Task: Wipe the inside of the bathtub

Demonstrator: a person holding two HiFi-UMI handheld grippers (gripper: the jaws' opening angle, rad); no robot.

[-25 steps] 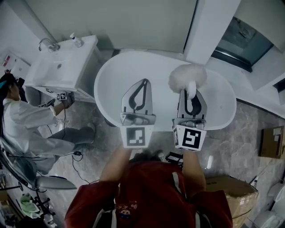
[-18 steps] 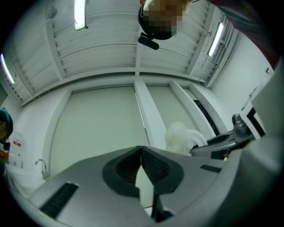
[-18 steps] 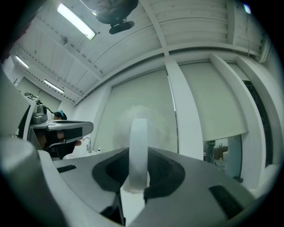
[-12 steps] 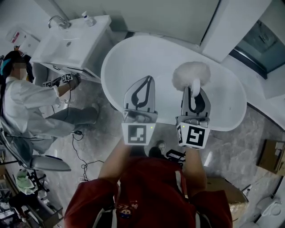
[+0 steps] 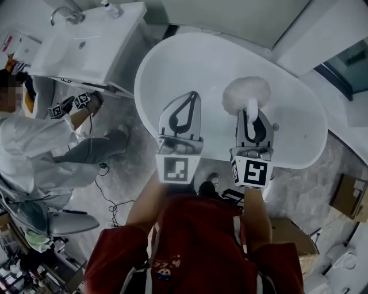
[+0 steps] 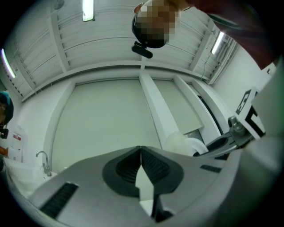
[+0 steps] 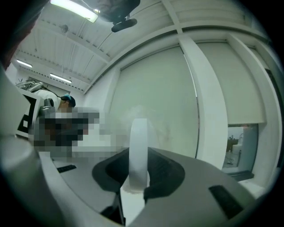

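The white oval bathtub [image 5: 190, 57] lies below me in the head view. My right gripper [image 5: 251, 116] hangs over its middle, shut on the white handle [image 7: 138, 146] of a fluffy white duster [image 5: 246, 93] whose head points toward the tub's far side. My left gripper [image 5: 192, 96] hovers beside it over the tub's near left part, jaws shut with nothing between them. In the left gripper view the jaws [image 6: 141, 150] meet at the tips, and the duster [image 6: 181, 141] shows to the right.
A white washbasin cabinet [image 5: 86, 46] with a tap [image 5: 63, 14] stands left of the tub. A person in white [image 5: 34, 149] crouches there holding marked grippers [image 5: 75, 102]. Cables [image 5: 109, 201] run over the marble floor. Cardboard boxes [image 5: 351, 195] sit at the right.
The head view has shifted, so the tub and washbasin sit lower and further right in the picture. Both grippers keep their places over the tub, the right still holding the duster.
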